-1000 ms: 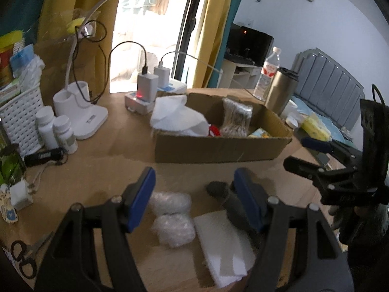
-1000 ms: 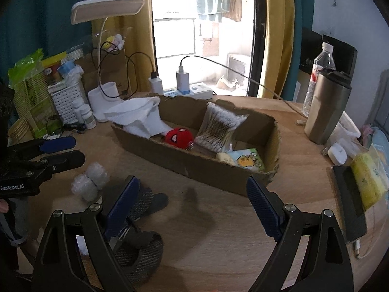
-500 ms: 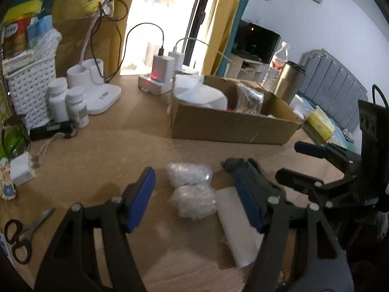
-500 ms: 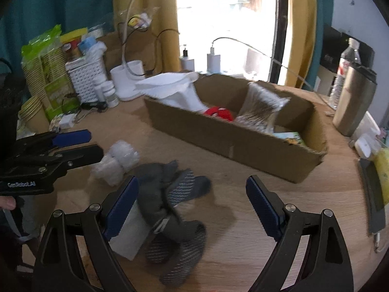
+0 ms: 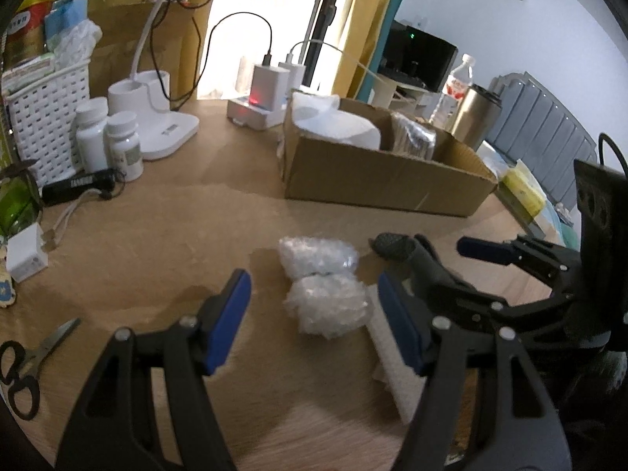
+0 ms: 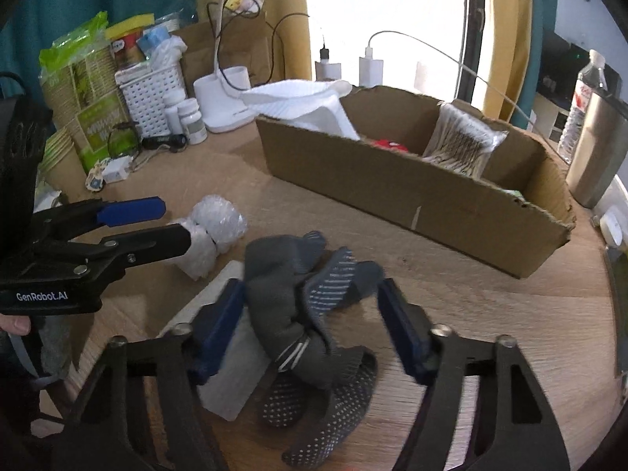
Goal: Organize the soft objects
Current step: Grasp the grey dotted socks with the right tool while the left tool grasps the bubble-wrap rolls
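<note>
A tied bundle of bubble wrap [image 5: 320, 284] lies on the wooden table between the open jaws of my left gripper [image 5: 316, 320]; it also shows in the right wrist view [image 6: 210, 231]. A pile of grey dotted gloves [image 6: 310, 314] lies between the open jaws of my right gripper [image 6: 310, 329], partly on a white foam sheet [image 6: 231, 357]. The cardboard box [image 6: 412, 192] behind holds a white cloth [image 6: 310, 108], a red toy [image 6: 386, 144] and a packet of cotton swabs [image 6: 463, 141]. My left gripper [image 6: 157, 223] reaches in from the left.
A white basket [image 5: 47, 117], pill bottles [image 5: 108, 139], a lamp base [image 5: 157, 125] and chargers [image 5: 267, 96] stand at the back left. Scissors [image 5: 27, 365] lie at the front left. A steel tumbler [image 6: 592, 145] and water bottle [image 6: 581, 102] stand right of the box.
Both grippers moved forward and down. The bubble wrap now sits between my left jaws, and the gloves now sit between my right jaws. Both stayed open.
</note>
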Available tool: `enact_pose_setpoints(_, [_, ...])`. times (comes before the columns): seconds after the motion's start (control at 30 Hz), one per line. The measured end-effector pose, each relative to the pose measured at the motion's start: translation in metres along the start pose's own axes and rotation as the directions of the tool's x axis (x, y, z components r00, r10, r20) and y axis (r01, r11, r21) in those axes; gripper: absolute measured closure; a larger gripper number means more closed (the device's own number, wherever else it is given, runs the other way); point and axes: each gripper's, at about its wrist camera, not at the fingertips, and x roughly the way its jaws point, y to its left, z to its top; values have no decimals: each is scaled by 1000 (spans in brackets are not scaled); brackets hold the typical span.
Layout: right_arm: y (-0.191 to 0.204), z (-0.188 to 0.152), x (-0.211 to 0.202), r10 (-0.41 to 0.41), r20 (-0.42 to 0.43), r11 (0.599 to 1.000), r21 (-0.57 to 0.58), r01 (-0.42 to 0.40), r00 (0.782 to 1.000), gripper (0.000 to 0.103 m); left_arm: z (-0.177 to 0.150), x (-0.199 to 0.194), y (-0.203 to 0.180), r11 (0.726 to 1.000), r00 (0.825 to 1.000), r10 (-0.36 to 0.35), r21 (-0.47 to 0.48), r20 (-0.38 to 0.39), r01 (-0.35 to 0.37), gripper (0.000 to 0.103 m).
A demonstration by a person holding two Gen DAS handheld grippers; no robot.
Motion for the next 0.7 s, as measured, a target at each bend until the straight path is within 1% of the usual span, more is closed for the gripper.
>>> enact_pose_setpoints(0.03, [1,-1,2,4,-4,1000,-4,-4,1000,47,0,1,0,1000,1000,0,0,-2,0,34])
enact_pose_setpoints(0.1, [4,-2,5,14,-11,1000,-17,-14,1000,54,1,1,-1,1000,1000,0,2,-4,0,34])
enact_pose_setpoints(0.17, [5,-3,8,21,-18,1000,-22,-22,1000,58,1,3,-2,1000,1000,2,3,-10,-2,34])
enact_pose_setpoints(0.23, [5,-4,8,35,-23,999,-24,-36,999,71,2,6,-2,1000,1000,8,2,-21,-8,34])
enact_pose_setpoints(0.33, [5,-4,6,42,-15,999,-30,-42,999,76,3,8,-4,1000,999,18,9,-32,-18,34])
enact_pose_setpoints(0.5, [-6,-4,-3,48,12,999,-2,-48,999,76,4,15,-8,999,997,48,22,-58,-46,34])
enact_pose_setpoints(0.6, [-11,-2,-11,48,32,999,6,-48,998,76,5,21,-11,994,992,99,48,-77,-95,34])
enact_pose_setpoints(0.7, [-17,-2,-20,43,56,999,15,-44,998,76,4,27,-11,995,991,95,48,-94,-90,35])
